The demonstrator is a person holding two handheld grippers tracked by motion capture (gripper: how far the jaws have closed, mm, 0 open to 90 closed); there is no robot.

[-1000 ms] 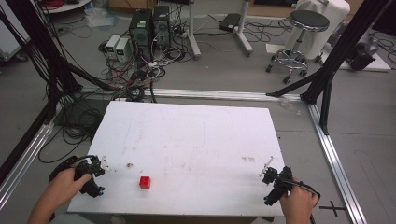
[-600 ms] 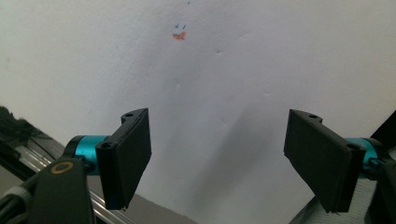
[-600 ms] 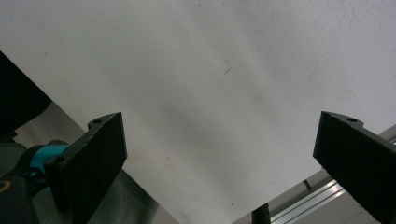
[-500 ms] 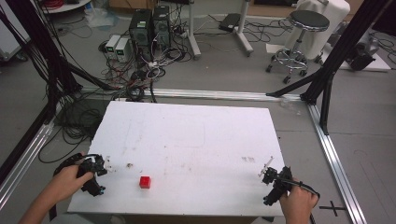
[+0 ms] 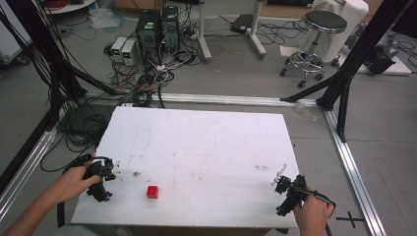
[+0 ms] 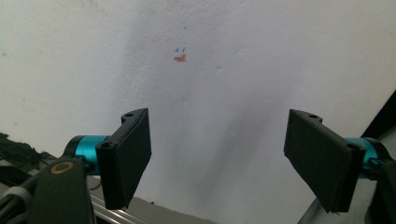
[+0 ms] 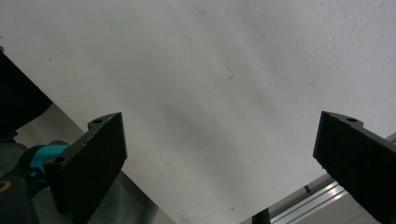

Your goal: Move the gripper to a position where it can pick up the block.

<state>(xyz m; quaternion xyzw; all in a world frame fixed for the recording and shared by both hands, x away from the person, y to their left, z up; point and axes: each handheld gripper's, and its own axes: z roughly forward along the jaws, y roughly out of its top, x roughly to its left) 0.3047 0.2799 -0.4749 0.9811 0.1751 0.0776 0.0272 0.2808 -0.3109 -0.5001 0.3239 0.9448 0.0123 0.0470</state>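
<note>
A small red cube rests on the white table near its front edge, left of centre. My left gripper hovers at the table's front left corner, a short way left of the cube, jaws wide open and empty. My right gripper sits at the front right corner, far from the cube, also open with nothing between its jaws. Both gripper views look down on bare white tabletop; the left one shows a small orange and blue mark.
Aluminium frame rails run along the table's sides and back. Behind the table lie tangled cables, computer boxes and a black stool on the floor. Black struts rise at right.
The left gripper has shifted slightly back toward the table's front left corner. The right gripper and the red cube stay where they were.
</note>
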